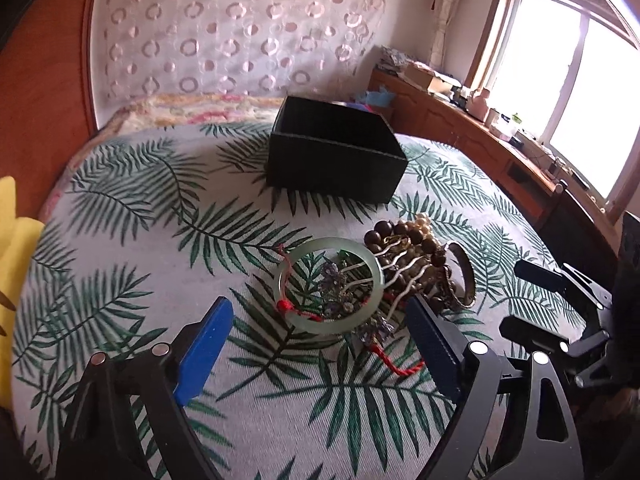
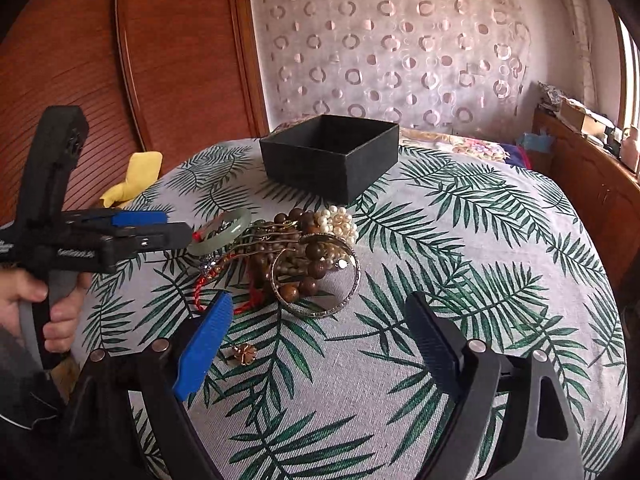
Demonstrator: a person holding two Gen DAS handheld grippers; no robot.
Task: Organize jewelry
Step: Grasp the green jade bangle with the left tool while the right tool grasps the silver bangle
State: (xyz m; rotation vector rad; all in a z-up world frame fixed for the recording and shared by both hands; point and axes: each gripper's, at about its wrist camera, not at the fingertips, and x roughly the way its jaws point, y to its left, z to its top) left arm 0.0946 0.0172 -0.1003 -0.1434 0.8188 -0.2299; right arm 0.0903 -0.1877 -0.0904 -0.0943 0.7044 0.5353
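Left gripper [image 1: 320, 344] jaws wide, empty, pale green jade bangle [image 1: 330, 284] just ahead at 12 o'clock. Right gripper [image 2: 320, 336] wide, empty too; thin metal bangle [image 2: 316, 280] at 12. Tangled pile w/ brown wooden beads [image 2: 308, 256], pearls. Black open box [image 2: 332, 156] beyond. Jade: stiff, slick, breakable, so pinch across rim

Tangled jewelry pile [image 2: 288, 256] lies on the leaf-print cloth: green bangle [image 1: 330, 285], brown beads [image 2: 308, 268], pearls [image 2: 338, 222], metal bangle [image 2: 316, 280]. Open black box [image 2: 332, 156] sits behind it, apart.
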